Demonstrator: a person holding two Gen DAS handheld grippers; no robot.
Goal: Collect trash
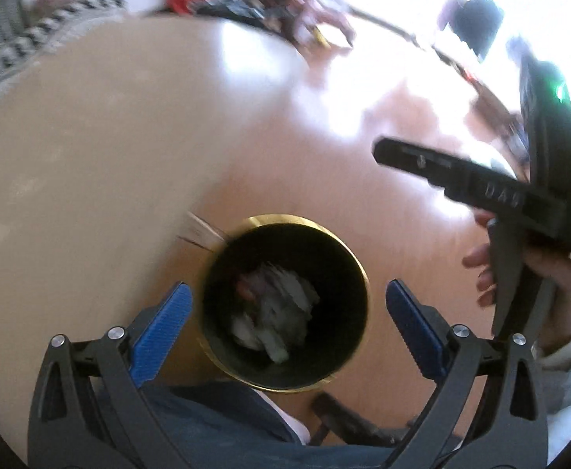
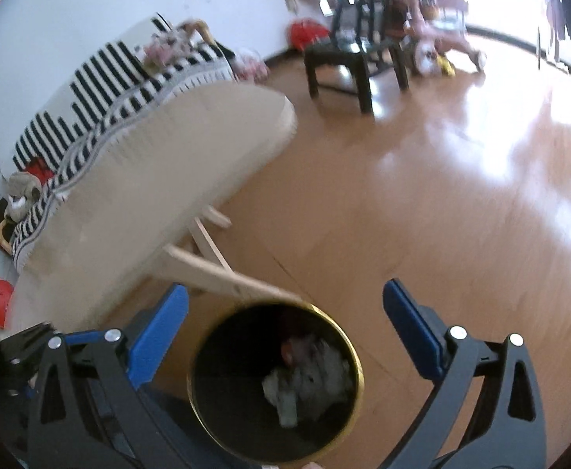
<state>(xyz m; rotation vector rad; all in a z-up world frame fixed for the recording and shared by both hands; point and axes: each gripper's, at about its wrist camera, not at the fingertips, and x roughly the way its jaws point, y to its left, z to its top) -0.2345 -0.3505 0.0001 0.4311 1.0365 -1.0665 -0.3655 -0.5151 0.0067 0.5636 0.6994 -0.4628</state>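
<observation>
The left hand-held gripper (image 1: 287,303) hangs over the bin (image 1: 285,303) with its blue pads spread wide and nothing between them. The right hand-held gripper (image 2: 285,305) gapes empty above it too. The black, gold-rimmed bin stands on the wooden floor (image 2: 422,215), crumpled trash (image 2: 308,379) lying at its bottom. Just beyond, left, stands the pale surface (image 2: 160,164); farther off, a striped sofa (image 2: 101,78).

A pale table (image 2: 160,164) stands on a glossy wooden floor (image 2: 422,203), its light wooden legs (image 2: 207,242) splayed beneath. Behind it, against the white wall (image 2: 70,11), sits a striped sofa (image 2: 101,78) with a stuffed toy (image 2: 21,191) at one end. Farther off are a dark chair (image 2: 348,54) and a red bag (image 2: 306,33).
</observation>
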